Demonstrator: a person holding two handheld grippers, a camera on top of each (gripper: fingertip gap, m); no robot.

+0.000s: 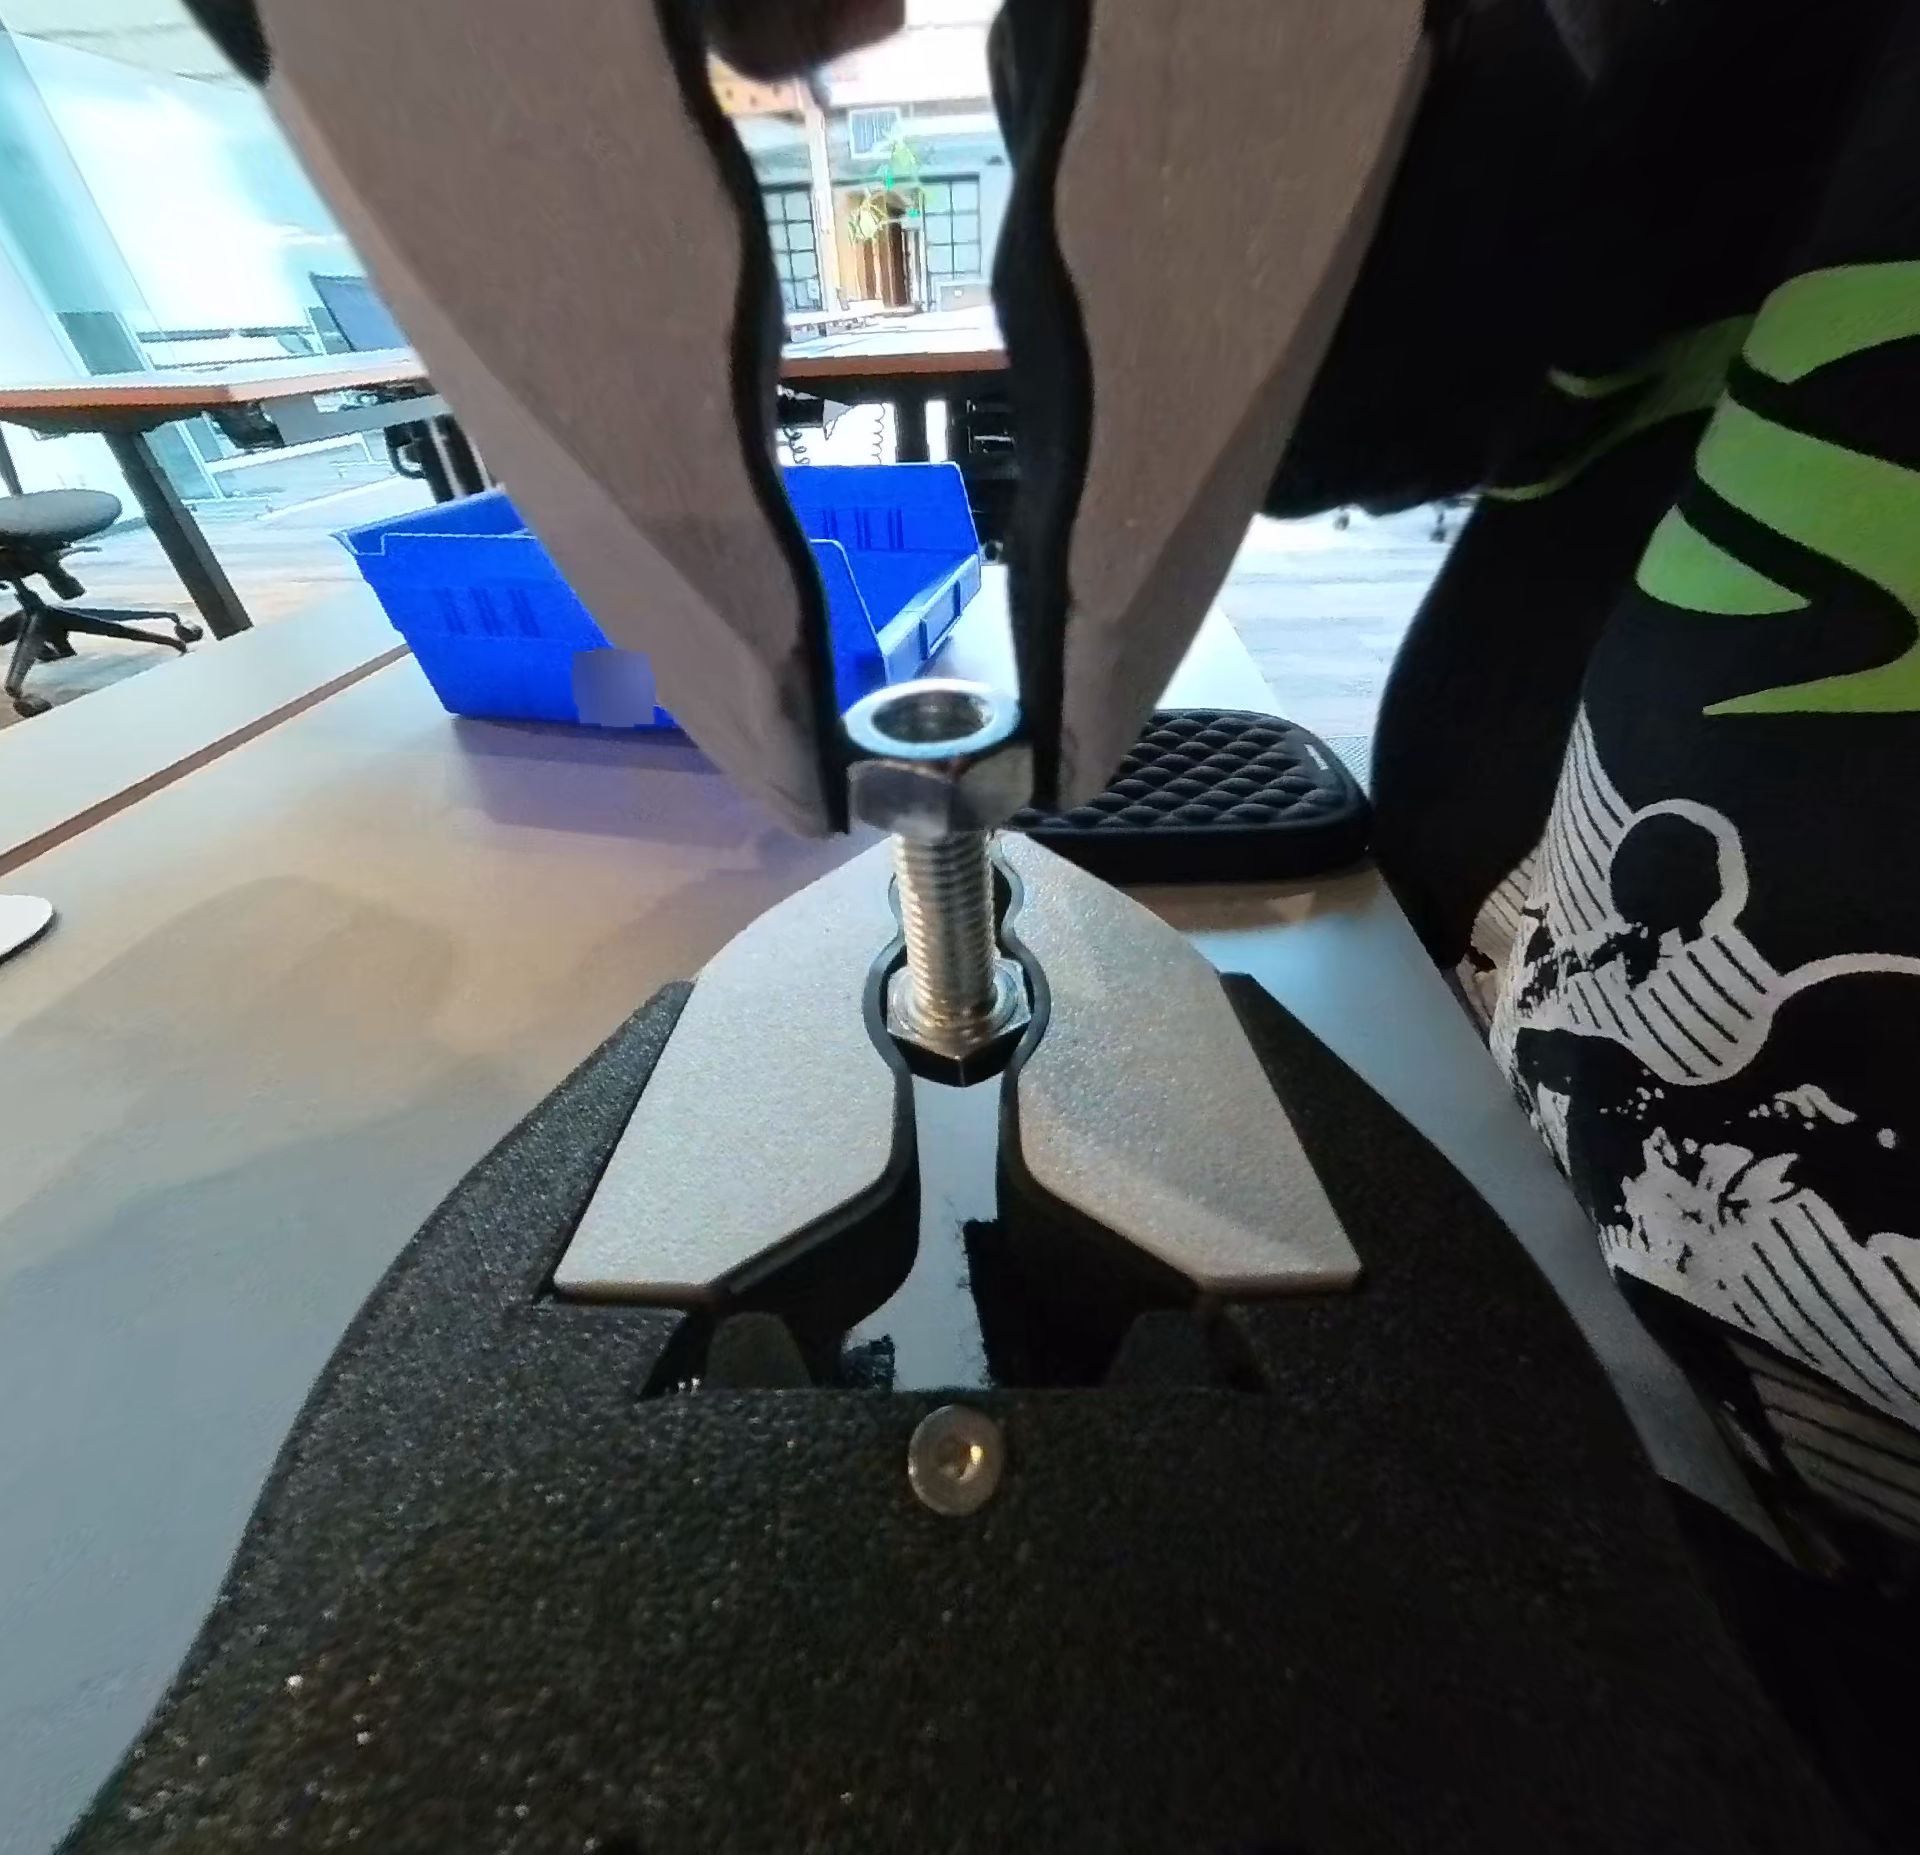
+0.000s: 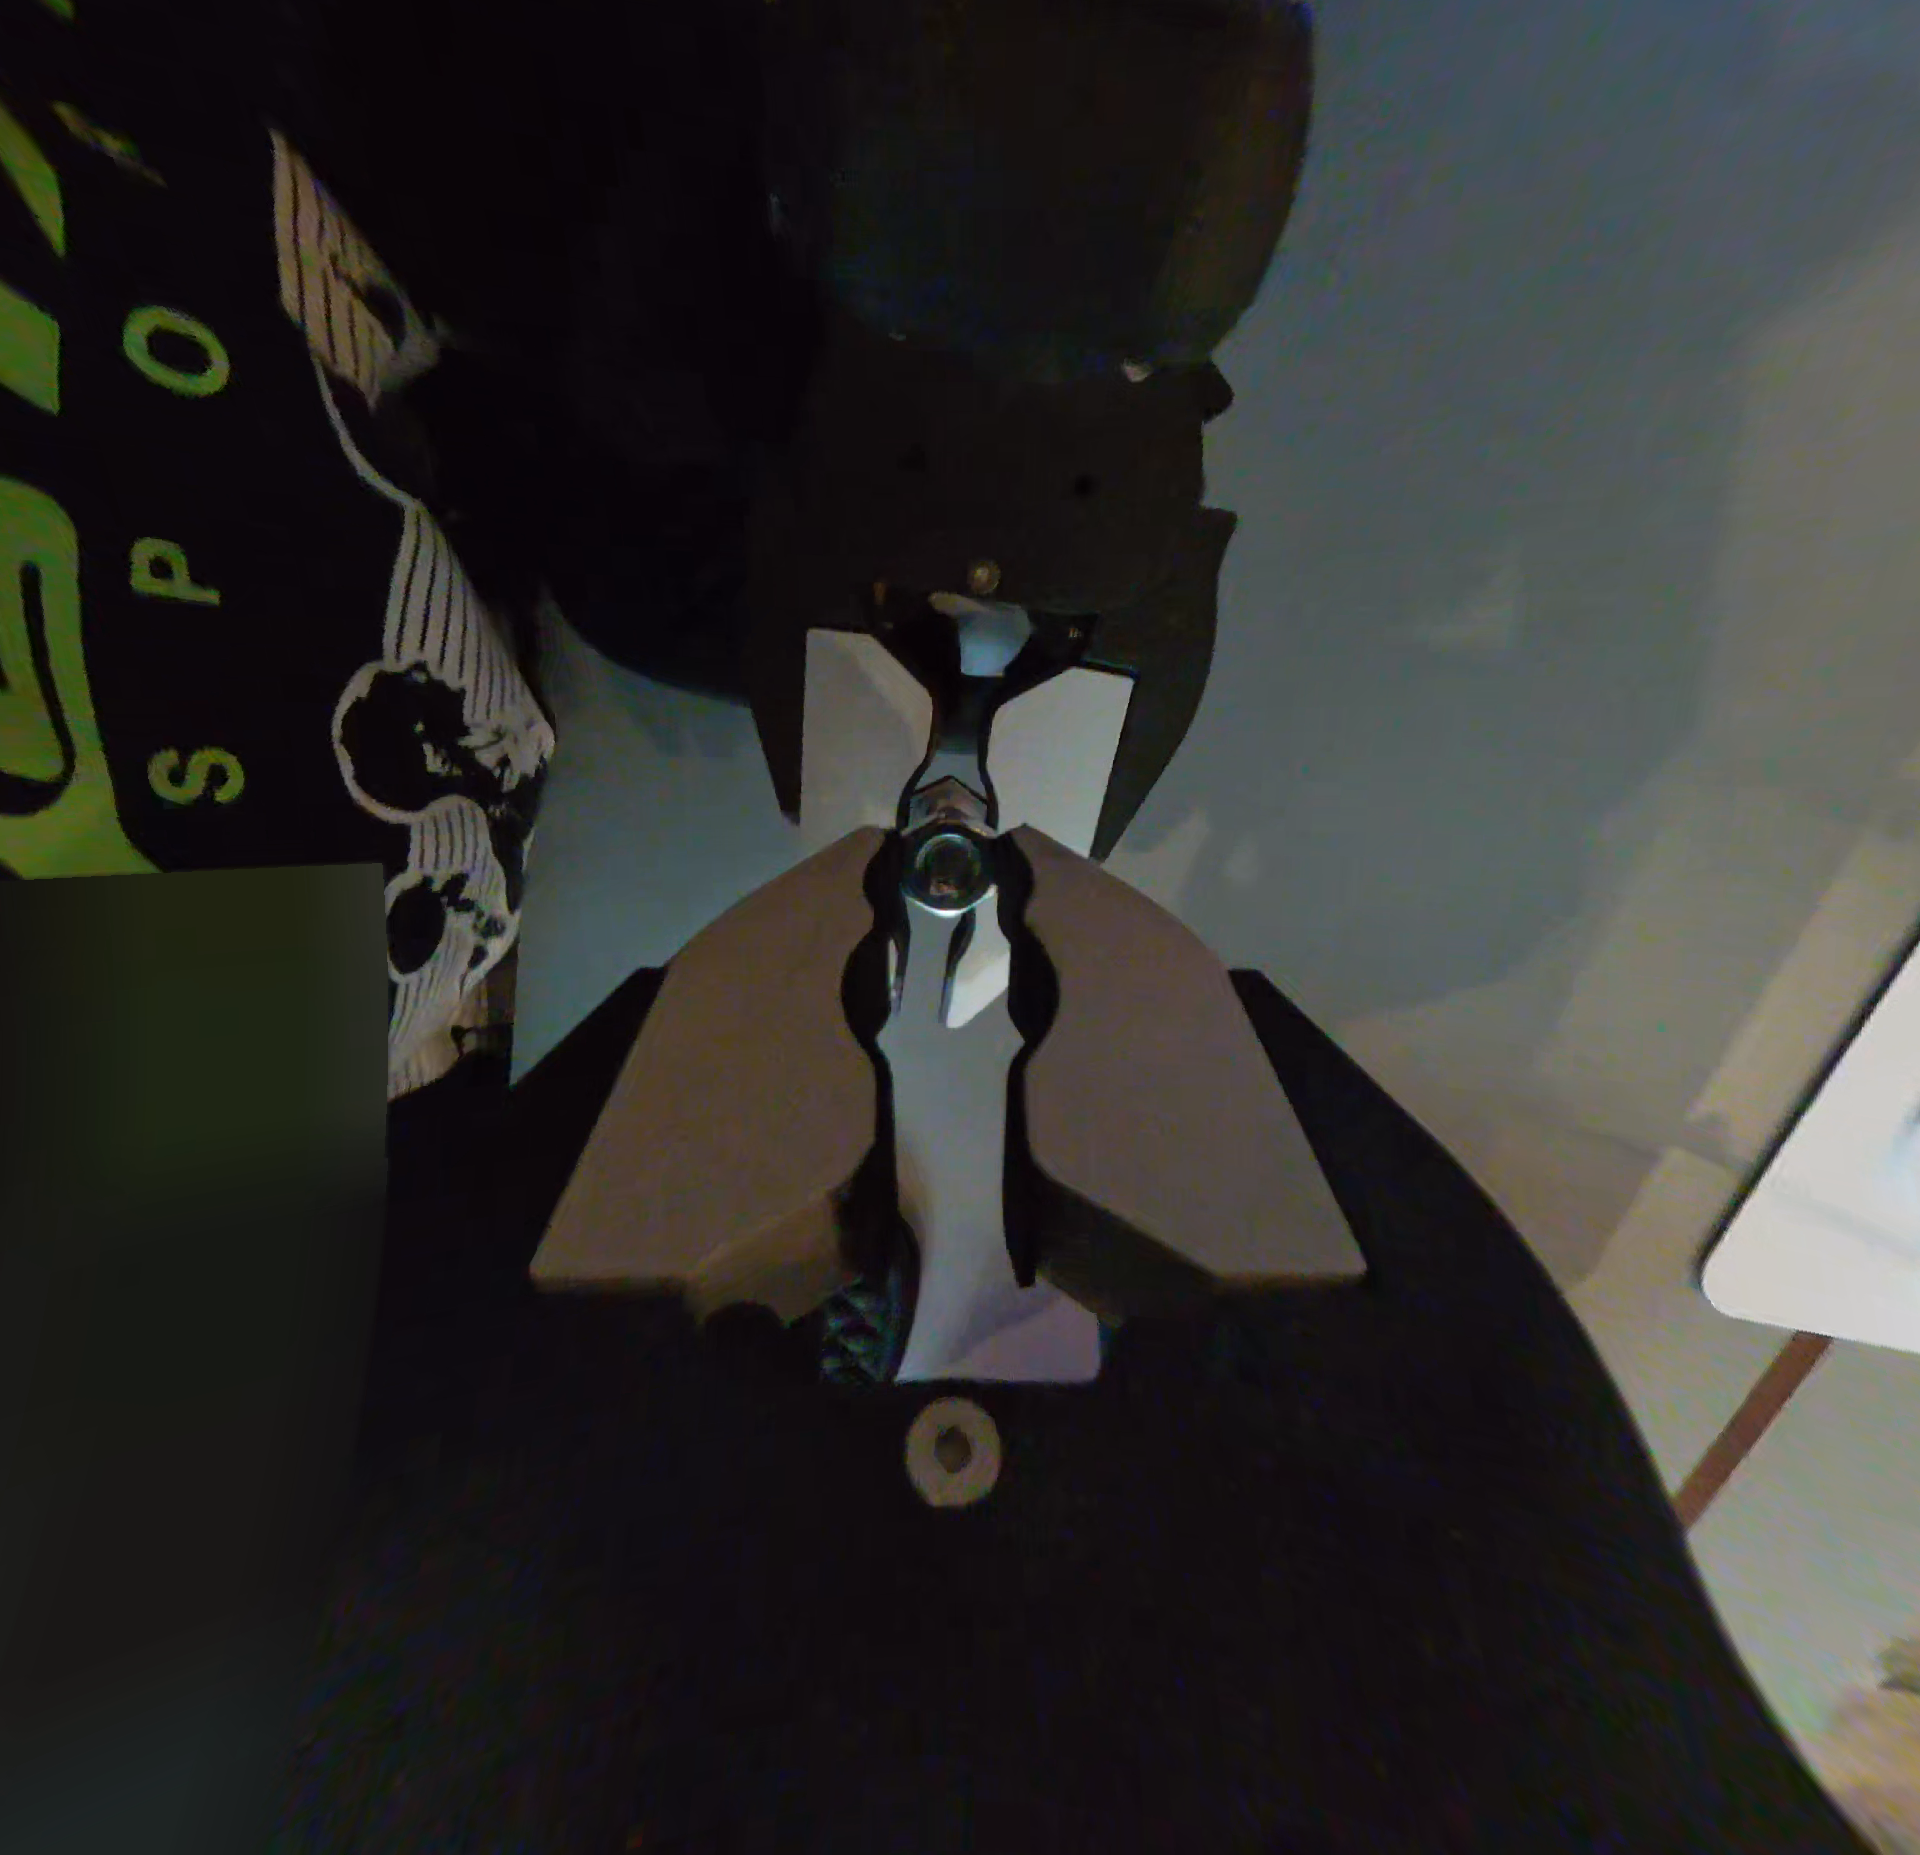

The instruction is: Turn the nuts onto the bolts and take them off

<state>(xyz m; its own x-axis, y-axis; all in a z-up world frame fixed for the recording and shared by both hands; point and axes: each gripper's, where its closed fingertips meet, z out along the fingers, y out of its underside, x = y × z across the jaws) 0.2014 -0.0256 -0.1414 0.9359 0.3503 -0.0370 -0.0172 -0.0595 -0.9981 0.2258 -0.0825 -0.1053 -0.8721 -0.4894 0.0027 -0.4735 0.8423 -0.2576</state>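
A silver bolt (image 1: 948,922) stands upright over the table. My left gripper (image 1: 958,932) is shut on the bolt's hex head (image 1: 961,1026) at the bottom. A silver hex nut (image 1: 935,756) sits at the top end of the threaded shaft. My right gripper (image 1: 940,782) comes down from above and is shut on the nut. In the right wrist view I look straight down on the nut (image 2: 945,870), held between my right gripper's tips (image 2: 948,855). The left gripper's pale fingers (image 2: 857,735) show just beyond it. The shaft is hidden there.
A blue plastic bin (image 1: 499,610) stands behind on the grey table (image 1: 260,974). A black quilted pad (image 1: 1195,777) lies to the right. A person's torso in a black printed shirt (image 1: 1714,922) is close on the right. A white object (image 2: 1849,1182) lies at the table's side.
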